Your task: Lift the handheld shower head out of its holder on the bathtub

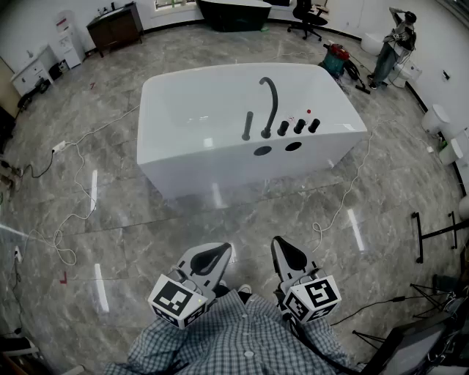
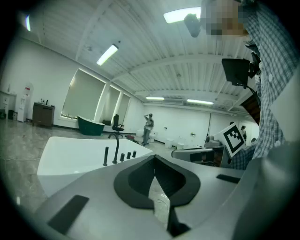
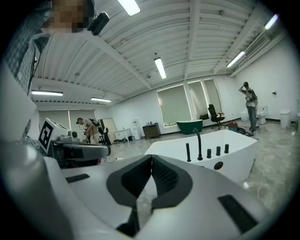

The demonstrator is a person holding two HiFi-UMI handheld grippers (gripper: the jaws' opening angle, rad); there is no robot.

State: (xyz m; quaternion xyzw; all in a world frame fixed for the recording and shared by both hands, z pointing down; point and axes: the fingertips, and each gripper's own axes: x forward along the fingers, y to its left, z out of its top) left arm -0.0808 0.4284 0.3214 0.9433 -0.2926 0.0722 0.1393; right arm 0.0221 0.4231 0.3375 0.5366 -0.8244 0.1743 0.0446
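Left tongs and right tongs are both pinched shut, empty, well apart from the bathtub. The shower head stands upright on the bathtub's near rim. Smart play: step in, open one pair, grip squarely, lift straight up.

Floor: glossy grey marbled tile.
Middle: white tub stands on it.
Left: white cord snakes loosely across the tiles.
Right: thin cord trails near the tub's corner.
Far edge: cabinet, dark tub, chair.
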